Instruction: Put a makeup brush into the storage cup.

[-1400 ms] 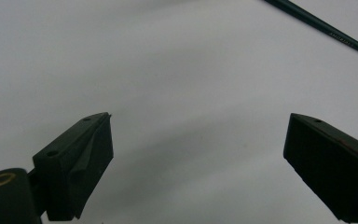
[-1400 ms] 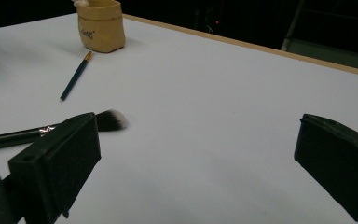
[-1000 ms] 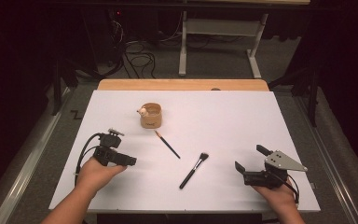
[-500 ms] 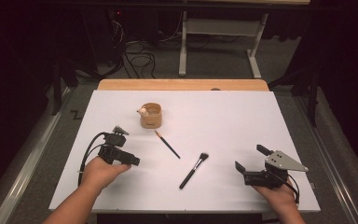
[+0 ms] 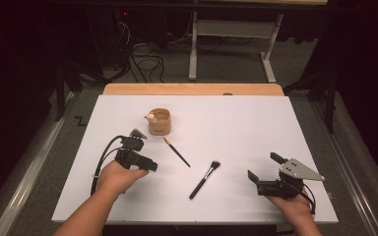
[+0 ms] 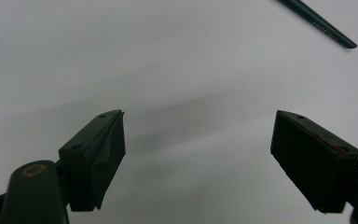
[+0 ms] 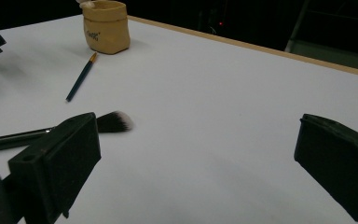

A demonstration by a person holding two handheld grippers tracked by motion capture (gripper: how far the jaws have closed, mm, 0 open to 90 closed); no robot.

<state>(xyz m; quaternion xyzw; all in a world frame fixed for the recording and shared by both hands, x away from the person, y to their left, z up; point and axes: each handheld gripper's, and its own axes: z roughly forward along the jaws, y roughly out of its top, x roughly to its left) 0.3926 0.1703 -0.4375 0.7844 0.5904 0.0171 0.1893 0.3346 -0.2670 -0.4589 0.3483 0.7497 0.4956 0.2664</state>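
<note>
The left gripper (image 5: 145, 164) hovers low over the white table (image 5: 256, 128), jaws spread with nothing between them, aimed at the thin paintbrush (image 5: 176, 152) lying just to its right. In the left gripper view the dark handle end of that brush (image 6: 318, 24) sits at the top right, off the line between the jaws. They have just been closing a little, with only bare table between them. The right gripper (image 5: 266, 173) rests at the near right of the table, jaws wide and holding nothing.

The step in hand looks like a reach for the paintbrush, probably to stand it in the tan cup (image 5: 159, 121) just beyond its far end. To do it well, the left gripper should shift right until the handle lies centred between the jaws, turn so the jaws cross the handle squarely, then come down and close near its middle, since so thin a handle can roll away.

The makeup brush (image 5: 204, 179) lies near, just right of the paintbrush, so the approach should stay on the cup side. The table is open to the right and far; its near edge is close behind both hands.
</note>
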